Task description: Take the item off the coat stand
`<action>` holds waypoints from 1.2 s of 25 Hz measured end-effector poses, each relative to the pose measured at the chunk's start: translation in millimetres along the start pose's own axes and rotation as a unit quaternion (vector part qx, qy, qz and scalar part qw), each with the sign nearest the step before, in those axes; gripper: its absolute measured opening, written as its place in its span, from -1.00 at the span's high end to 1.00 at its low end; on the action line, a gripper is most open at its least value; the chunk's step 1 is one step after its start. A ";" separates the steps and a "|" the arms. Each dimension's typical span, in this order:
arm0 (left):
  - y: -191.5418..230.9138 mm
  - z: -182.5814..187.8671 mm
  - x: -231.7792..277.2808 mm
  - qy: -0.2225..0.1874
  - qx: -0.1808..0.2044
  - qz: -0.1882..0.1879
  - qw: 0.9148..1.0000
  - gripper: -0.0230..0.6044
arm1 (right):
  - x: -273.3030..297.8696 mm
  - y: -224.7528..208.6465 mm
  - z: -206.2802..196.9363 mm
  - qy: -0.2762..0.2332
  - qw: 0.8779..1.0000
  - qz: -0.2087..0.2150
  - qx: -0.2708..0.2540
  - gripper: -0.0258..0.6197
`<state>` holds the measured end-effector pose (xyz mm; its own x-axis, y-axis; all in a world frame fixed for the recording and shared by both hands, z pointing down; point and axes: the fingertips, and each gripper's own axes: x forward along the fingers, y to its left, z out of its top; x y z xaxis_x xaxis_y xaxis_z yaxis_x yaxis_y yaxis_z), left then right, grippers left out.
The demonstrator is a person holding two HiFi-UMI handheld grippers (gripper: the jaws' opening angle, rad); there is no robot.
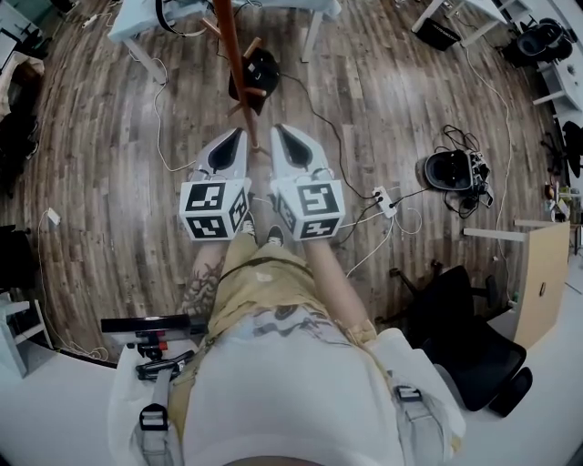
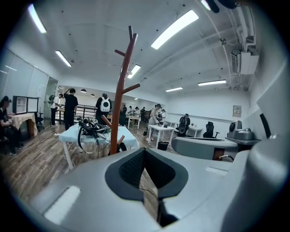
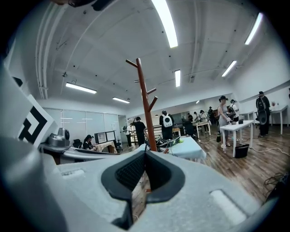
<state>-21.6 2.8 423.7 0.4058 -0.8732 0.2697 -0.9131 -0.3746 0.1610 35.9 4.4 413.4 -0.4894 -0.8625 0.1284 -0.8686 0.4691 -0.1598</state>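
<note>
The brown wooden coat stand (image 1: 233, 55) rises from the wood floor just ahead of me, with short pegs along its pole. A black item (image 1: 261, 71) sits by its lower pegs; how it hangs I cannot tell. My left gripper (image 1: 239, 136) and right gripper (image 1: 279, 133) are side by side below the stand, tips toward it and apart from it. Both are shut with nothing between the pads. The left gripper view has the stand (image 2: 121, 90) ahead, above the closed jaws (image 2: 145, 153). From the right gripper view, the stand (image 3: 146, 108) is behind that gripper's closed tips (image 3: 145, 155).
A white table (image 1: 137, 18) with black gear stands behind the stand. Cables and a power strip (image 1: 384, 200) lie on the floor to the right, near a round device (image 1: 448, 170). A black chair (image 1: 465, 346) and wooden cabinet (image 1: 542, 282) are at right. People stand farther back (image 2: 70, 106).
</note>
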 end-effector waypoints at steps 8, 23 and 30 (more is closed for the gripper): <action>32.9 6.8 57.0 0.009 -0.017 -0.025 1.000 0.92 | 56.8 -27.8 0.0 0.018 0.999 -0.030 -0.012 0.92; 116.0 13.5 131.4 0.038 -0.024 -0.046 0.998 0.92 | 177.5 -45.2 -18.8 0.079 0.996 -0.044 -0.019 0.92; 129.0 -6.1 144.6 0.062 -0.034 -0.034 0.997 0.92 | 196.1 -58.6 -46.5 0.125 0.991 -0.029 -0.031 0.92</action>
<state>-80.4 -169.9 489.3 0.4722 -0.8001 0.3698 -0.8802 -0.4059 0.2457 -12.8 -183.4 493.4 -0.4362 -0.8175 0.3762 -0.8948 0.4382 -0.0852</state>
